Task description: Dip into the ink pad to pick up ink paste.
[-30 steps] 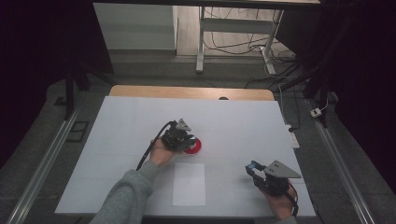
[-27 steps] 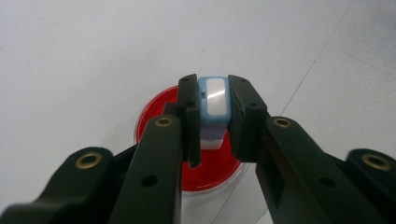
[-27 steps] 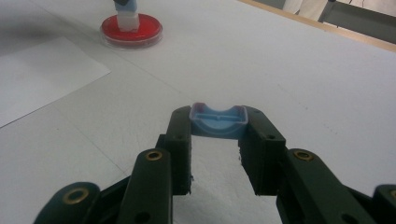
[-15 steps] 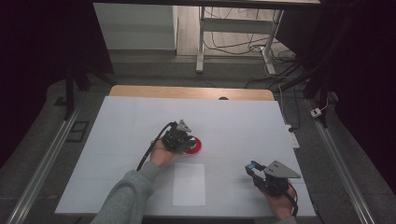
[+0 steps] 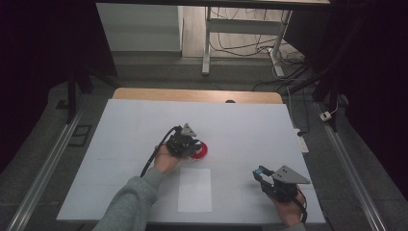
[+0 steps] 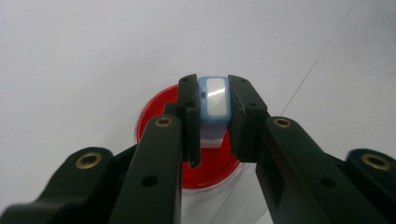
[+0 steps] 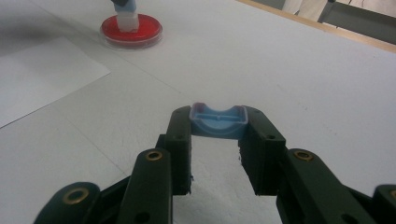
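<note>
- No text, label, brand, number or sign can be read anywhere.
- The white sheet of paper (image 5: 194, 189) on the counter (image 5: 250, 130) shows a blank face.

Big white flat tabletop (image 5: 250, 125): lots of free room at far side, left side and right side.
Round red shallow dish (image 5: 198, 150) sits near middle; left claw (image 5: 188, 144) right over it, clamped on small blue-and-white block (image 6: 214, 100), so no way through there.
Flat white paper sheet (image 5: 194, 189) lies near front edge, between both hands; easy to pass over.
Right claw (image 5: 260, 172) at front right, pinching small blue plastic cap (image 7: 218, 120); wide bare gap between it and dish.
</note>
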The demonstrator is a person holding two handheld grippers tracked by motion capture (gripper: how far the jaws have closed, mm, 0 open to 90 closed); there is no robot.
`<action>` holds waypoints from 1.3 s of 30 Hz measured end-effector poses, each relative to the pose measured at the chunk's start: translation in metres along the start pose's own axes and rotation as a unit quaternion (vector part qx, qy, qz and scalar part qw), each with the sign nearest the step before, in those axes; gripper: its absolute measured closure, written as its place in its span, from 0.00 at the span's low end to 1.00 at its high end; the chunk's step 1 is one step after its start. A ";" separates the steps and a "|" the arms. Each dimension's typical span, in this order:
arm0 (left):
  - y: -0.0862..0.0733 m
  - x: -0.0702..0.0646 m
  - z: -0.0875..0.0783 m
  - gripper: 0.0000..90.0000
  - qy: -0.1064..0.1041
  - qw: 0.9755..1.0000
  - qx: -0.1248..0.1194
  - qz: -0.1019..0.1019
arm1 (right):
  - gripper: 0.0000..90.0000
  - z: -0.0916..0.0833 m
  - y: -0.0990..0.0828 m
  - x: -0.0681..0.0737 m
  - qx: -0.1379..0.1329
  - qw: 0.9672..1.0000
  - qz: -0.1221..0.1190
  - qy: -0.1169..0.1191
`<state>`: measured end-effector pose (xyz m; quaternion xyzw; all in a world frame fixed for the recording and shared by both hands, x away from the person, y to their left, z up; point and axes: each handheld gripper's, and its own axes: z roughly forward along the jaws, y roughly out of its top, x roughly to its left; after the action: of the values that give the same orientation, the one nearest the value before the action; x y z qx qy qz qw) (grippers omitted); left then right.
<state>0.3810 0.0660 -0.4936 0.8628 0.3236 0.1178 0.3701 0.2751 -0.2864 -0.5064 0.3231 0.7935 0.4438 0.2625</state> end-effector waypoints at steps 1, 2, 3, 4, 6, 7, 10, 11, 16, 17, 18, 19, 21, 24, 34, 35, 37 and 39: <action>0.000 0.000 0.000 0.84 0.001 1.000 -0.001 -0.001 | 0.72 0.000 0.000 0.000 0.000 1.000 0.000 0.000; 0.000 -0.001 -0.001 0.84 0.002 1.000 -0.003 -0.001 | 0.72 0.000 0.000 0.000 0.000 1.000 0.000 0.000; 0.000 -0.001 -0.002 0.84 0.003 1.000 -0.005 -0.001 | 0.72 0.000 0.000 0.000 0.000 1.000 0.000 0.000; 0.001 -0.001 -0.003 0.84 0.002 1.000 -0.009 -0.002 | 0.72 0.000 0.000 0.000 0.000 1.000 0.000 0.000; 0.002 0.000 -0.006 0.84 -0.001 1.000 -0.019 -0.005 | 0.72 0.000 0.000 0.000 0.000 1.000 0.000 0.000; 0.002 0.000 -0.007 0.84 -0.002 1.000 -0.023 -0.007 | 0.72 0.000 0.000 0.000 0.000 1.000 0.001 -0.001; 0.003 0.000 -0.012 0.84 -0.002 0.999 -0.031 -0.010 | 0.72 0.000 0.000 0.000 0.000 1.000 0.000 -0.001; 0.002 0.000 -0.013 0.84 -0.003 0.999 -0.032 -0.010 | 0.72 0.000 0.000 0.000 0.001 1.000 0.000 -0.001; 0.002 0.000 -0.017 0.84 -0.003 0.999 -0.036 -0.011 | 0.72 0.000 0.000 0.000 0.001 1.000 0.000 -0.002; 0.003 0.000 -0.018 0.84 -0.004 0.999 -0.040 -0.012 | 0.72 0.000 0.000 0.000 0.001 1.000 0.000 -0.002; 0.003 -0.001 -0.019 0.84 -0.005 0.999 -0.041 -0.012 | 0.72 0.000 0.000 0.000 0.001 1.000 0.000 -0.002; 0.003 -0.001 -0.020 0.84 -0.005 0.999 -0.042 -0.011 | 0.72 0.000 0.000 0.000 0.000 1.000 0.000 -0.001; 0.003 -0.002 -0.022 0.84 -0.008 0.999 -0.045 -0.011 | 0.72 0.000 0.000 0.000 0.000 1.000 0.000 -0.001; 0.002 -0.003 -0.025 0.84 -0.011 0.999 -0.050 -0.013 | 0.72 0.000 0.000 0.000 0.000 1.000 0.000 -0.001; 0.000 -0.003 -0.045 0.84 -0.025 0.997 -0.077 -0.018 | 0.72 0.001 -0.001 0.000 0.002 1.000 0.000 -0.002; -0.001 -0.004 -0.047 0.84 -0.026 0.996 -0.079 -0.017 | 0.72 0.001 -0.002 0.000 0.002 1.000 -0.001 -0.003; -0.003 -0.004 -0.050 0.84 -0.029 0.996 -0.082 -0.020 | 0.72 0.001 -0.002 0.000 0.002 1.000 -0.001 -0.004; -0.005 -0.005 -0.054 0.84 -0.032 0.996 -0.085 -0.021 | 0.72 0.000 -0.002 0.000 0.001 1.000 -0.001 -0.005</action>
<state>0.3507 0.0957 -0.4592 0.8246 0.3182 0.1094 0.4547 0.2751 -0.2872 -0.5082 0.3249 0.7930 0.4413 0.2662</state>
